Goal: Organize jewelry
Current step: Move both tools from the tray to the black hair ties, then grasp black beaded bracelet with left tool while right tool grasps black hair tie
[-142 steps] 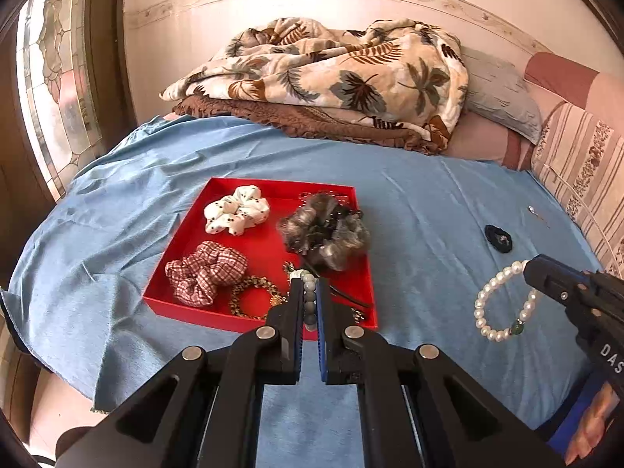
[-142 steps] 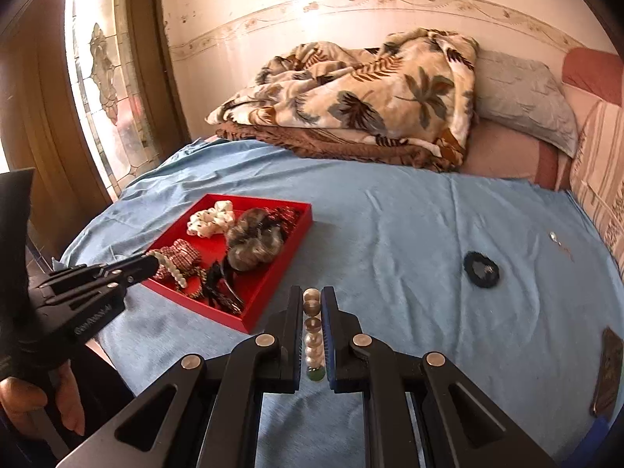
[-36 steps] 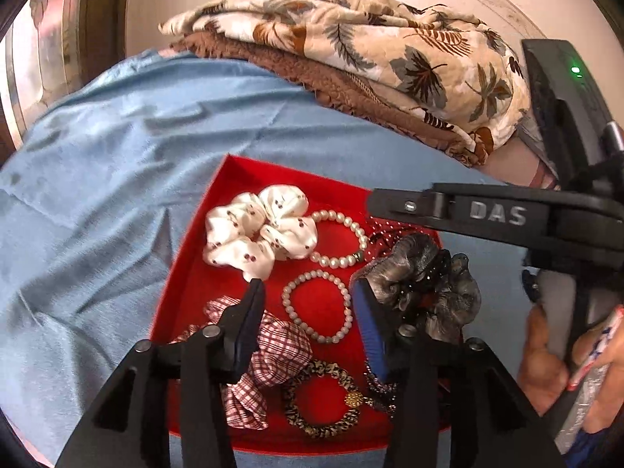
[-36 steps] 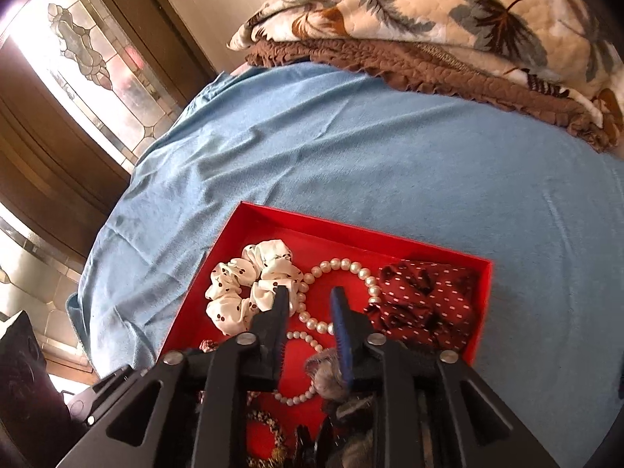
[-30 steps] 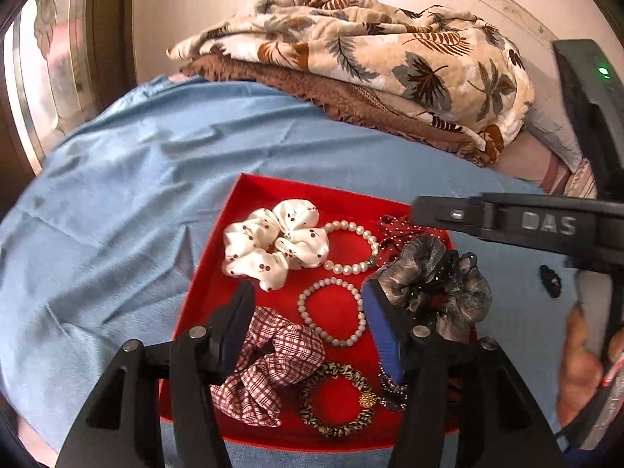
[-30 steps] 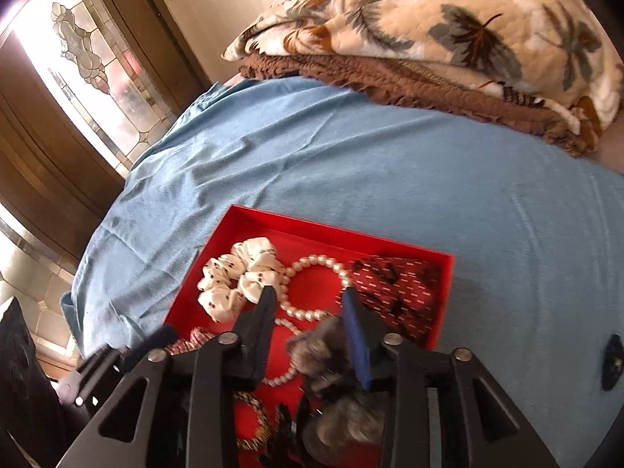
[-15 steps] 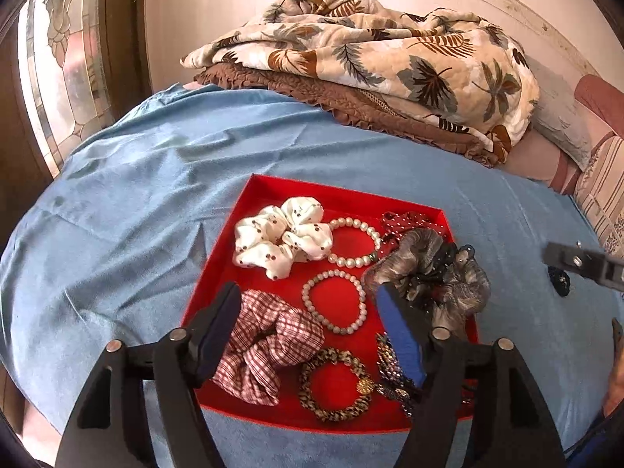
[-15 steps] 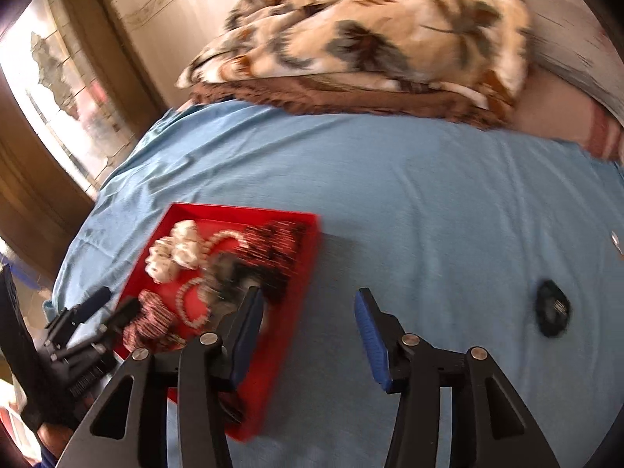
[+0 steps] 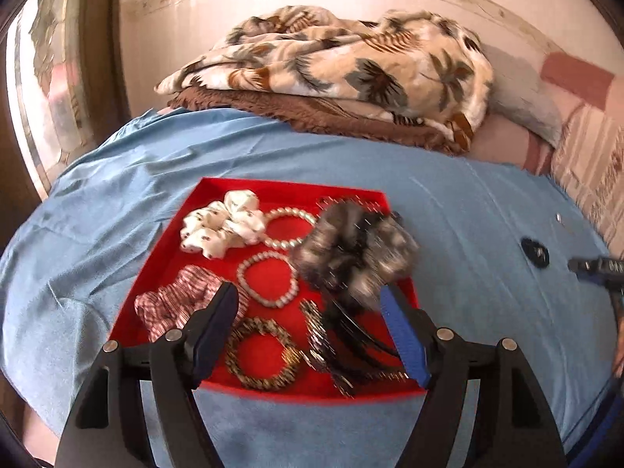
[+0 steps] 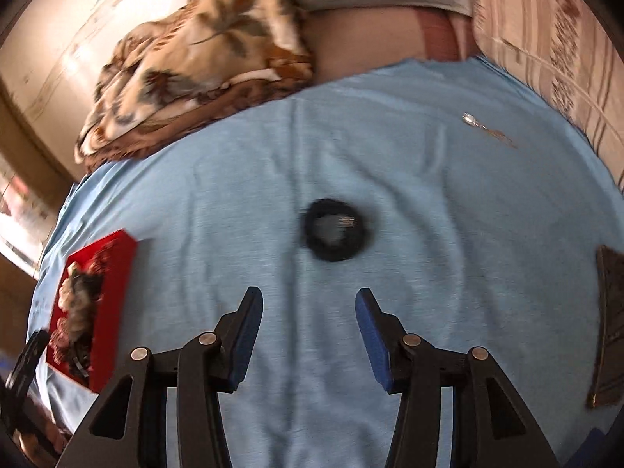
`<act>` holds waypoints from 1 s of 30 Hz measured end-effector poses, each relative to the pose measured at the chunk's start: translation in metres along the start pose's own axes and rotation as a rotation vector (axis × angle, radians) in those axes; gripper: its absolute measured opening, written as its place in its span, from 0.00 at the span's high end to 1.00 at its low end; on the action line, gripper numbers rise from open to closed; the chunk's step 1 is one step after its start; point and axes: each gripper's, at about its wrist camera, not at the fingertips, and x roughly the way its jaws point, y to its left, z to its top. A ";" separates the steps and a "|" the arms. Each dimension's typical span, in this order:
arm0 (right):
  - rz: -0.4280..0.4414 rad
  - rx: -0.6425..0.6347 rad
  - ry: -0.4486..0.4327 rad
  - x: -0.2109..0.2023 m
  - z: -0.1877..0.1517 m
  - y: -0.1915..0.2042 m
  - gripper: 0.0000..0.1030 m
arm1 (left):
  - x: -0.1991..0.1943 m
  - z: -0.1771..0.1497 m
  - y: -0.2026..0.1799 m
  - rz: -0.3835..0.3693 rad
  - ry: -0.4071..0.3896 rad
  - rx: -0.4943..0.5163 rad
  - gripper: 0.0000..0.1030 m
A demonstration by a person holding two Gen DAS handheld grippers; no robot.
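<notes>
Bed: both claws wide, empty

Black scrunchie on blue sheet

Grey scrunchie motion-blurred, black hair tie smeared, dark flat object cut off

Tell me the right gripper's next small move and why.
Probably ease the right gripper forward and down onto the black scrunchie. Its jaws are open and empty, the scrunchie lies loose on the blue sheet just ahead of them, outside the red tray, where the other pieces already sit.
</notes>
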 end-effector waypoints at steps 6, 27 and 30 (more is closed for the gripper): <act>0.052 0.018 -0.012 0.037 0.018 -0.025 0.61 | -0.018 -0.001 -0.021 -0.015 0.028 0.015 0.28; 0.461 -0.090 0.113 0.040 0.030 0.005 0.89 | 0.022 0.025 -0.135 -0.110 0.150 0.151 0.28; 0.373 -0.069 0.102 0.051 0.035 -0.005 0.85 | 0.044 0.019 -0.149 -0.108 0.201 0.177 0.28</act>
